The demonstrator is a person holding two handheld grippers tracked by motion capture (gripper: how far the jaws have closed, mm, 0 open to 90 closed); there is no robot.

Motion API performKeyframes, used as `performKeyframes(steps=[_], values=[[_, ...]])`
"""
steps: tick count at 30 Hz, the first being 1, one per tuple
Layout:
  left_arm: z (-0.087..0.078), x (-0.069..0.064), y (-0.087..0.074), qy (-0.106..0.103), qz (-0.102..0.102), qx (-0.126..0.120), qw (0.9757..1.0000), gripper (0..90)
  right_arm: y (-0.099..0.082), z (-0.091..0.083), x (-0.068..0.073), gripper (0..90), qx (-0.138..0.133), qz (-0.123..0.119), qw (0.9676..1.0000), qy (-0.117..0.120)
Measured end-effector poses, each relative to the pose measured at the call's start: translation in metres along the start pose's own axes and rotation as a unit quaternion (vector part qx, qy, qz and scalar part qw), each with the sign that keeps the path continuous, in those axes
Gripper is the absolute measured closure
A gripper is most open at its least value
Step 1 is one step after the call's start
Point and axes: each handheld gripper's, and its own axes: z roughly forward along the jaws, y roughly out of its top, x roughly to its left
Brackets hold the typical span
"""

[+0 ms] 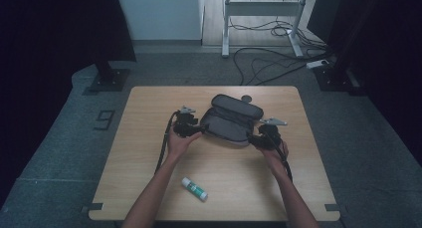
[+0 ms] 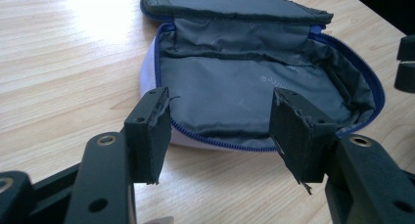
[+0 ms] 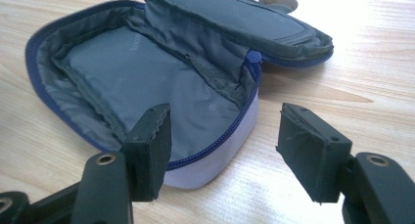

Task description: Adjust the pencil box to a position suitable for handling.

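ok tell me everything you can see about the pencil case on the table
The pencil case lies unzipped and open in the middle of the wooden table, its lid folded back. It looks like soft fabric: pale lilac outside, grey lining, blue zipper around the rim. Nothing visible inside. The left gripper and right gripper, both open, sit at its ends.

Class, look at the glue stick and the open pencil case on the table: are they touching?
Apart. The high view shows the glue stick near the table's front edge, with bare wood between it and the pencil case farther back.
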Motion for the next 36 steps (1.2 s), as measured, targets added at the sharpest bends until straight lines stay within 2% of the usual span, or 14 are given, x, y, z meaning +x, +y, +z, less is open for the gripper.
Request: performKeyframes(steps=[7, 12, 16, 19, 30, 36], values=[[0.017, 0.007, 0.004, 0.023, -0.005, 0.013, 0.9996, 41.4, 0.0, 0.009, -0.003, 37.1, 0.007, 0.005, 1.0, -0.004], [0.029, 0.018, 0.0, 0.035, -0.019, 0.027, 0.9988, 41.9, 0.004, 0.014, -0.003, 37.2, 0.01, 0.002, 0.9999, -0.01], [0.036, 0.023, -0.003, 0.03, -0.03, 0.034, 0.9985, 41.8, 0.007, 0.018, -0.001, 37.6, 0.009, -0.002, 0.9999, -0.014], [0.039, 0.021, -0.003, 0.032, -0.023, 0.03, 0.9987, 42.2, 0.005, 0.022, -0.002, 37.6, 0.014, -0.005, 0.9997, -0.017], [0.047, 0.025, -0.007, 0.037, -0.026, 0.043, 0.9981, 45.9, 0.001, 0.037, -0.013, 41.3, 0.022, 0.002, 0.9992, -0.033], [0.049, 0.026, -0.009, 0.04, -0.029, 0.045, 0.9977, 47.0, -0.002, 0.043, -0.018, 42.3, 0.025, 0.011, 0.999, -0.034]])
